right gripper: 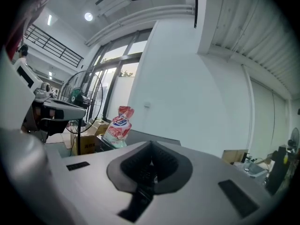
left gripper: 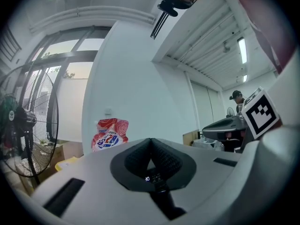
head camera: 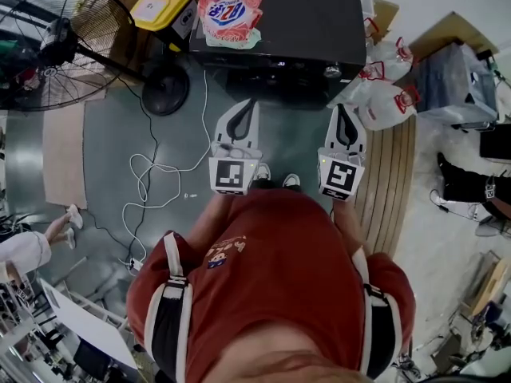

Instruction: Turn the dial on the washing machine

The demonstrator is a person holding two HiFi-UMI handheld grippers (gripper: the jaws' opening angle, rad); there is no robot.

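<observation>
The dark washing machine (head camera: 303, 14) stands in front of me at the top of the head view. Its round dial (head camera: 333, 71) sits on the front panel near the right end. A red and white detergent bag (head camera: 230, 10) lies on its lid and shows in both gripper views (left gripper: 109, 134) (right gripper: 119, 125). My left gripper (head camera: 252, 103) points at the panel's middle, shut and empty, a lit display showing behind its tip (left gripper: 151, 143). My right gripper (head camera: 341, 110) hangs just below the dial, apart from it, also shut with nothing held (right gripper: 151, 147).
A standing fan (head camera: 56, 42) and a yellow box (head camera: 164, 2) are to the machine's left. White plastic bags (head camera: 387, 86) lie at its right. Loose cables (head camera: 148, 174) run over the floor at left. Wooden slats (head camera: 391, 182) lie at right.
</observation>
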